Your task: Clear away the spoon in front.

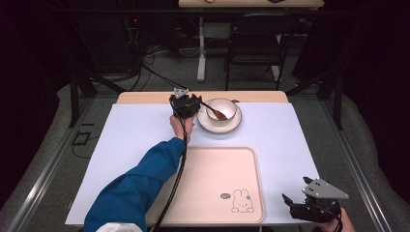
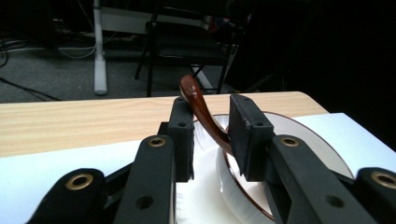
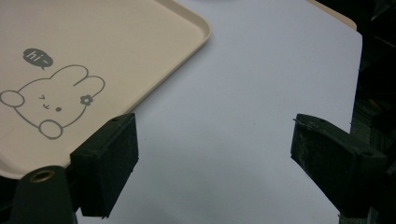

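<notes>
A brown spoon [image 1: 216, 111] lies in a white bowl [image 1: 227, 107] that stands on a white plate [image 1: 218, 127] at the far middle of the table. My left gripper [image 1: 197, 104] reaches to the bowl's left side. In the left gripper view the spoon's handle [image 2: 198, 100] slants up between the two pads [image 2: 183, 135] of my left gripper [image 2: 210, 128], which stand narrow with a gap still showing beside the handle. The bowl [image 2: 308, 135] and the plate [image 2: 201, 196] lie just beyond. My right gripper [image 1: 288, 201] [image 3: 215, 158] rests wide open at the table's near right corner, with nothing between its jaws.
A beige tray [image 1: 212, 179] [image 3: 116, 42] with a rabbit drawing lies at the near middle, on a white sheet [image 1: 140, 135] that covers the table. A strip of wooden tabletop [image 1: 145, 97] runs along the far edge. A black chair [image 1: 256, 43] stands behind the table.
</notes>
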{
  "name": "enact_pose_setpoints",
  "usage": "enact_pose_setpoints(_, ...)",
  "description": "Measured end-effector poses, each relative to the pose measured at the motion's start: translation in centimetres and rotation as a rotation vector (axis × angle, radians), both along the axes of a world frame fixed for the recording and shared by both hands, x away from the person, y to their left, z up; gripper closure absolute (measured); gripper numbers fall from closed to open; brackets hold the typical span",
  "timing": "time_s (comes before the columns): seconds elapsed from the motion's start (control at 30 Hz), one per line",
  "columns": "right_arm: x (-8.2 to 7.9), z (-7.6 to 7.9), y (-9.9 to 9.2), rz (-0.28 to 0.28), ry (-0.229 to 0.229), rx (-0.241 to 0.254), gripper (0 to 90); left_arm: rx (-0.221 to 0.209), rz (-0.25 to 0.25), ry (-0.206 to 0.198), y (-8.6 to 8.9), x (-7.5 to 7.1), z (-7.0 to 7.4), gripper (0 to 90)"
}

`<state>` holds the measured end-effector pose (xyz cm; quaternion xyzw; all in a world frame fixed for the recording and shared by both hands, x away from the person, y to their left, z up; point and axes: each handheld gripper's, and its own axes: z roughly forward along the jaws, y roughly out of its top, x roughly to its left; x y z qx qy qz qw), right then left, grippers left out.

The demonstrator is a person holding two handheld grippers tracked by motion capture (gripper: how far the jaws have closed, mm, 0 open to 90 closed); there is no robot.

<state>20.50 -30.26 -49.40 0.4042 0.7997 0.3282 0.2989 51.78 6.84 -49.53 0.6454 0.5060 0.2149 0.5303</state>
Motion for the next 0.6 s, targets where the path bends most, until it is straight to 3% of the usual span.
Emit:
enact_pose_setpoints(0.2,0.0,0.0,0.0,-0.001,0.000,-0.001,14.3,-0.058,-0.026,-0.008,0.3,-0.2,0.6,76.6)
enact_pose_setpoints(0.6,0.0,0.0,0.0,0.000,0.000,0.000,14.3,-0.091,-0.068,-0.038,0.7,-0.3,1.7,82.7)
